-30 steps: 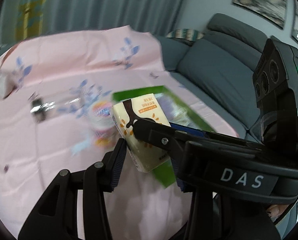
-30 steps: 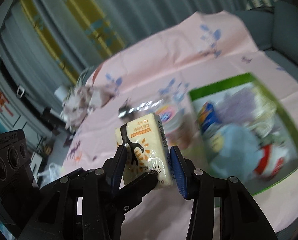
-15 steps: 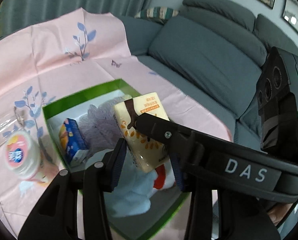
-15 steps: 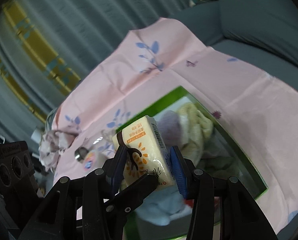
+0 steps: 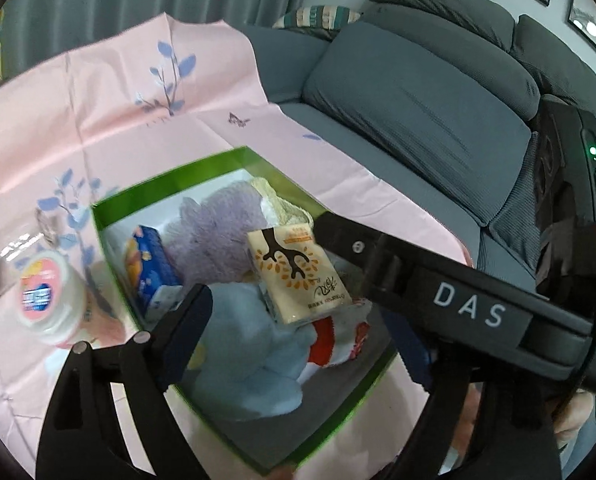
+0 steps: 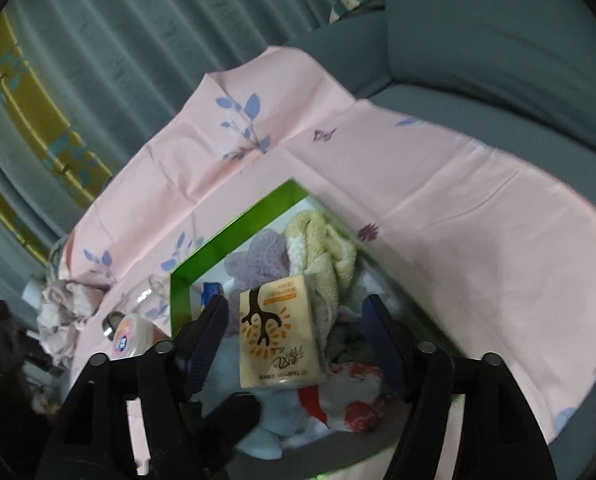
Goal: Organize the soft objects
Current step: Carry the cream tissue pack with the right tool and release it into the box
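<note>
Tissue pack loose between spread jaws.

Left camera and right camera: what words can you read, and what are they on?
"DAS": white letters on the right gripper, seen in the left wrist view.
Tissue pack: print too small to read.
Round tub lid: label blurred.
Blue box: print unreadable.

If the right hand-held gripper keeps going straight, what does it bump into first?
Probably the tissue pack, lying loose between its open jaws on the soft things in the green box; depth is hard to judge.
</note>
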### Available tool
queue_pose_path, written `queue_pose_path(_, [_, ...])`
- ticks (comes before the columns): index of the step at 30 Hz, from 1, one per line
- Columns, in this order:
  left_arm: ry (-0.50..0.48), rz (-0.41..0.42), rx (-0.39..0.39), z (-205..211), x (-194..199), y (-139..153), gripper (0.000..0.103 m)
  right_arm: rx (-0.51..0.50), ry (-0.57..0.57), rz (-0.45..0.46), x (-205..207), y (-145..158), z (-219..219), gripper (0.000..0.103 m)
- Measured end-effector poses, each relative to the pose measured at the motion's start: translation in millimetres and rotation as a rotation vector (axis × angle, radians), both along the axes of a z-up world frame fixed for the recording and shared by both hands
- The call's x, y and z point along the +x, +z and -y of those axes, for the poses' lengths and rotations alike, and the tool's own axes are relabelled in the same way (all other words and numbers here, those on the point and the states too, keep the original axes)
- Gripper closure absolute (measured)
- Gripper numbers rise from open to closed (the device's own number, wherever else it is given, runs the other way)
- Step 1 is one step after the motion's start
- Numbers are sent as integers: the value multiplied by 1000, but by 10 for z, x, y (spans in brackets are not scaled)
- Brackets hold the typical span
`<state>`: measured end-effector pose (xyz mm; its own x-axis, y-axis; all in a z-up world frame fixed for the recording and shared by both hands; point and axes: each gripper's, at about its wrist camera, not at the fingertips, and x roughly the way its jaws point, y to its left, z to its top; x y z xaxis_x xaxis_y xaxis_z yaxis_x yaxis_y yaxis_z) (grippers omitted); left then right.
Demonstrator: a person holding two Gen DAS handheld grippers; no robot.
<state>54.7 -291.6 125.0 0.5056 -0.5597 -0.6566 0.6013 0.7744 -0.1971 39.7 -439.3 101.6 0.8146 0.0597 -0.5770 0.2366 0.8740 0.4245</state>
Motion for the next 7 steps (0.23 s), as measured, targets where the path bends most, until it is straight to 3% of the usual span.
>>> queue_pose_path(7, [17,48,-7,-173,-242,213,16,-56,-36,47,-285,254,-140,27])
